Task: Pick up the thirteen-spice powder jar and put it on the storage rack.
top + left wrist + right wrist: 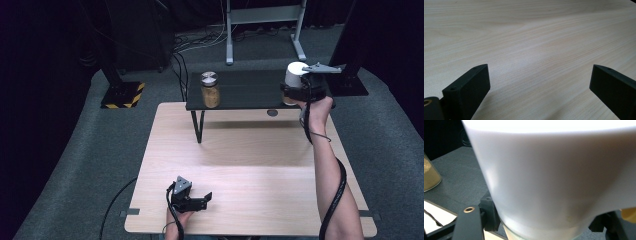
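Observation:
A glass jar with a tall white lid (pixel 295 70) is at the right end of the black shelf (pixel 250 90). My right gripper (pixel 296 93) is shut on it, the jaws clamping the glass below the lid. In the right gripper view the white lid (pixel 554 170) looms close above my right gripper (pixel 541 227), and whether the jar rests on the shelf I cannot tell. A second jar (pixel 210 90) of tan powder stands on the shelf's left part, also at the edge of the right gripper view (pixel 430 176). My left gripper (pixel 205 199) rests open near the table's front edge, empty (pixel 539 72).
The light wooden table (pixel 250 165) carries the raised black shelf on thin legs at its far side. Behind it on the carpet are a stand with a yellow-black striped base (pixel 122 95), grey frame legs (pixel 230 45) and loose cables.

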`<state>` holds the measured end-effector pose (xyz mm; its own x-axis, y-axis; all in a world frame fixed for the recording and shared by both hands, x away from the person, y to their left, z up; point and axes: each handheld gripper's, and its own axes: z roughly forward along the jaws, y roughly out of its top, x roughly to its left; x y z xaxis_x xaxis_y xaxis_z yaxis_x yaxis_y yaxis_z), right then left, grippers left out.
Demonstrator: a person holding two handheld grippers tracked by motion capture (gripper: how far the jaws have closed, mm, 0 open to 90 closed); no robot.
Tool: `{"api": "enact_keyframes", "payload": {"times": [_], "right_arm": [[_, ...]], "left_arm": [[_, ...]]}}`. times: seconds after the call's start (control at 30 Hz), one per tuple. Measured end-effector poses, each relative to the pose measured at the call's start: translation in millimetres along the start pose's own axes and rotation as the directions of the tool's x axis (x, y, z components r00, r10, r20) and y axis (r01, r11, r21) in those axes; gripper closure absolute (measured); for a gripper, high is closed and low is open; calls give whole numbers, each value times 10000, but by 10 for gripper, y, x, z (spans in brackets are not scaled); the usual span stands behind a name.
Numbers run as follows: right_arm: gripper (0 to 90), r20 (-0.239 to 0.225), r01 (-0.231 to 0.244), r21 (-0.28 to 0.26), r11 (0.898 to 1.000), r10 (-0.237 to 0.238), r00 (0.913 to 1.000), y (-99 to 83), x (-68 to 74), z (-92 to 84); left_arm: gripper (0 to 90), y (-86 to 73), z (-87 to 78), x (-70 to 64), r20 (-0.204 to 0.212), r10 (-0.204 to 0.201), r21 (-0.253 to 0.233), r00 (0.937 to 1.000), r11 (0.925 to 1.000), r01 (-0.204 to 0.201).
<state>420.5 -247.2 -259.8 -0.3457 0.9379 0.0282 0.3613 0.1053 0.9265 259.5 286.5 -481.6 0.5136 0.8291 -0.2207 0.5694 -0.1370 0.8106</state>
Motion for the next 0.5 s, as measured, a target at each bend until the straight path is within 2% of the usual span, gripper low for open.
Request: {"api": "enact_keyframes", "payload": {"times": [0.4,0.5], "right_arm": [[298,81,-67,273,9996,65,9999,-7,24,172],[298,130,-41,159,9999,39,9999,-40,34,185]], "left_arm": [[28,-4,-2,6,40,17,-23,10000,10000,-17],[28,-1,-2,5,47,40,-5,10000,10000,-40]]}}
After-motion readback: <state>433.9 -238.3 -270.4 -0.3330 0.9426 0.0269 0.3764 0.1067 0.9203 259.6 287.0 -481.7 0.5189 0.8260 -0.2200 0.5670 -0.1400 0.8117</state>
